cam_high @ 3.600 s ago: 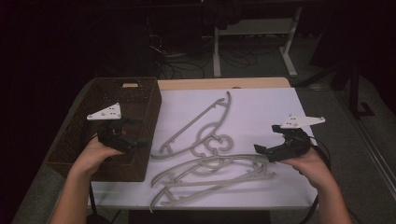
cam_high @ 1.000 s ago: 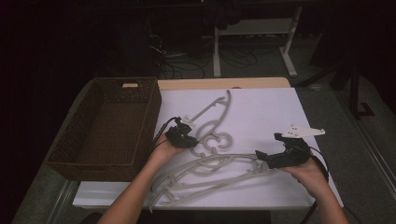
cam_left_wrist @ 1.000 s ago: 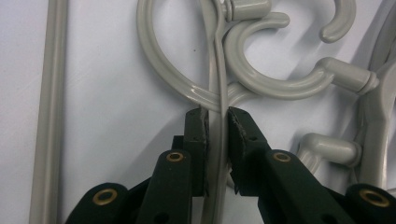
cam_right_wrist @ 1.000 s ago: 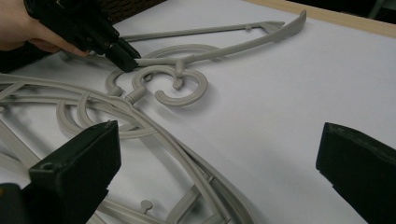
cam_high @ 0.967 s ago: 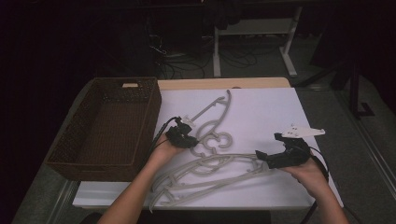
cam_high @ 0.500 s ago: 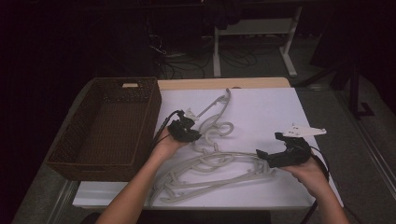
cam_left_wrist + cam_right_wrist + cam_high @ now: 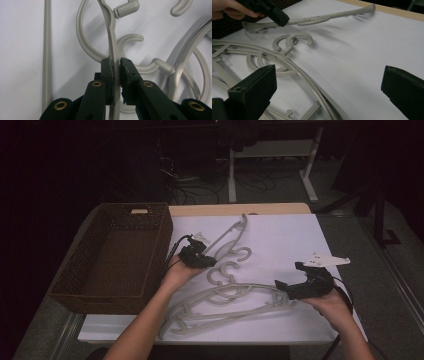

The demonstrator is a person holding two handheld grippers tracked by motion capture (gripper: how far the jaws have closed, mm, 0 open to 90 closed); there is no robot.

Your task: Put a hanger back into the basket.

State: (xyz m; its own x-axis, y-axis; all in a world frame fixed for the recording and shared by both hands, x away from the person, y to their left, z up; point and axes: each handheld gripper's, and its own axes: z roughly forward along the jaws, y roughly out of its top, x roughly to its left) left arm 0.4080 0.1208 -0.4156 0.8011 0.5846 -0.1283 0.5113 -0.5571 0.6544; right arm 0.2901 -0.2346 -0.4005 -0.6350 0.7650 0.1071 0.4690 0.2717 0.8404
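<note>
You are pinching the arm of the far hanger (image 7: 113,42) with your left tool (image 7: 116,65); its jaws are sitting nearly shut with the thin grey bar clamped between the pads, and the hanger is lying on the white bench (image 7: 280,235) just right of the wicker basket (image 7: 90,285). Your right tool (image 7: 292,285) is resting wide open near the two stacked hangers (image 7: 235,302) at the bench's near edge, its jaws gripping nothing. The basket is looking empty, so by my reading the work is sitting at its start: the first hanger is being gripped but not yet lifted clear, and no hanger is in the basket. Left to do, as far as I can judge: carrying this hanger over the basket's rim, letting go, then dealing with the stacked pair, whose hooks (image 7: 294,41) are tangling closely.
</note>
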